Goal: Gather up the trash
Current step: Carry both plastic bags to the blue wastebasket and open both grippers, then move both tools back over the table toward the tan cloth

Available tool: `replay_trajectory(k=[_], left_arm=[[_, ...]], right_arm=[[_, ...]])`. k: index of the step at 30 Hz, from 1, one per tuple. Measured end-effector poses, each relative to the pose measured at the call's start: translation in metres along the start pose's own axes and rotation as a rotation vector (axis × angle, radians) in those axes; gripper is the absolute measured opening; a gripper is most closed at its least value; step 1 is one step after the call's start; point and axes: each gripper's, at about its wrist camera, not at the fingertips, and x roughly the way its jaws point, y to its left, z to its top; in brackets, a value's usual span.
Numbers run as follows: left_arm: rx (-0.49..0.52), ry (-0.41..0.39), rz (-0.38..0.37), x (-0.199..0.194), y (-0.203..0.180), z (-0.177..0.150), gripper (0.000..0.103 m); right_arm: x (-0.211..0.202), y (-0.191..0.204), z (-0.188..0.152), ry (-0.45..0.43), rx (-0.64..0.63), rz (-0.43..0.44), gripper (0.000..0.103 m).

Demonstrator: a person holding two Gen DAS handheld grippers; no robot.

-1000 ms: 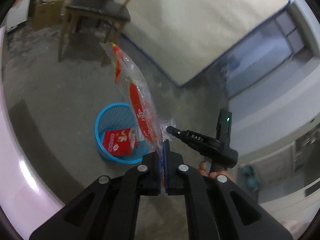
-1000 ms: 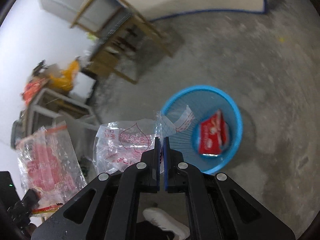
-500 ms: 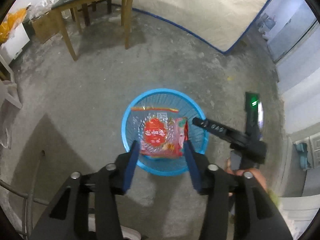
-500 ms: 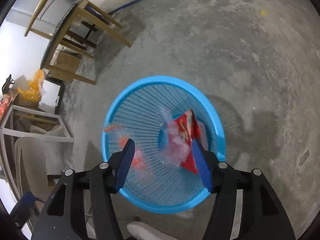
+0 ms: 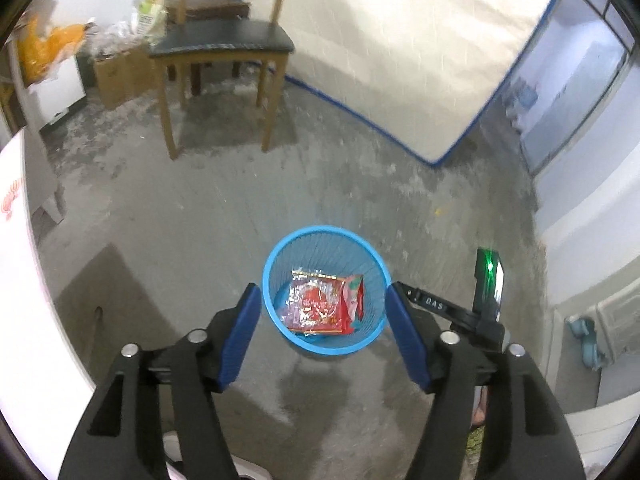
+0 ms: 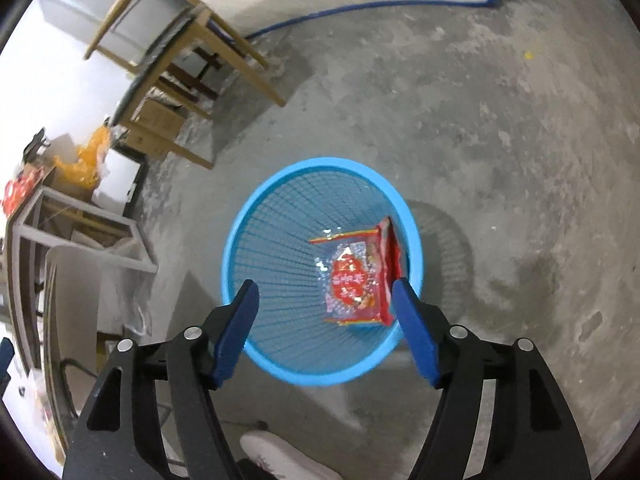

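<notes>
Both wrappers [image 6: 354, 276] we held now lie in the blue basket [image 6: 256, 216] directly below our left gripper [image 5: 322, 312] and right gripper [image 6: 325, 307], whose empty jaws are opening wide.

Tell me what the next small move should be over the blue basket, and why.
Probably lift both grippers away to fetch more trash. The left gripper and right gripper have jaws opening with nothing between them, and the red wrappers already lie inside the blue basket.

Bare storeroom: concrete floor [image 5: 200, 240]; leaning mattress [image 5: 400, 60]
</notes>
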Motion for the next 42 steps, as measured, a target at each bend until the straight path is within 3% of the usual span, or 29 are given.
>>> replay_trajectory(k=[2,8,15,18,24,30,32,37,42], left_arm=[[-0.026,-0.049,-0.011,-0.028,0.008,-0.013,0.078],[-0.084,-0.155,0.014,-0.100,0.028,-0.057,0.097],[-0.186,-0.289,0.045,-0.192,0.066,-0.112,0.097],[-0.263,-0.325,0.063,-0.223,0.087,-0.138,0.097],[-0.391,-0.397,0.175,-0.277,0.130,-0.201,0.097],[-0.467,-0.481,0.262,-0.329,0.168,-0.259,0.097],[-0.468,-0.492,0.283,-0.340,0.177,-0.268,0.097],[-0.464,-0.497,0.321,-0.351,0.201,-0.280,0.097],[-0.453,-0.505,0.334,-0.346,0.218,-0.290,0.097]], right_arm=[[-0.013,0.008,-0.006,-0.014,-0.031,0.009,0.075],[-0.059,0.054,-0.027,-0.101,-0.225,-0.044,0.095],[-0.117,0.142,-0.047,-0.243,-0.490,-0.059,0.095],[-0.138,0.178,-0.061,-0.286,-0.570,0.015,0.095],[-0.164,0.246,-0.093,-0.319,-0.740,0.172,0.095],[-0.178,0.317,-0.138,-0.264,-0.910,0.356,0.095],[-0.176,0.341,-0.156,-0.208,-0.954,0.431,0.095],[-0.155,0.399,-0.217,0.008,-1.035,0.579,0.095],[-0.121,0.439,-0.268,0.213,-1.049,0.612,0.095]])
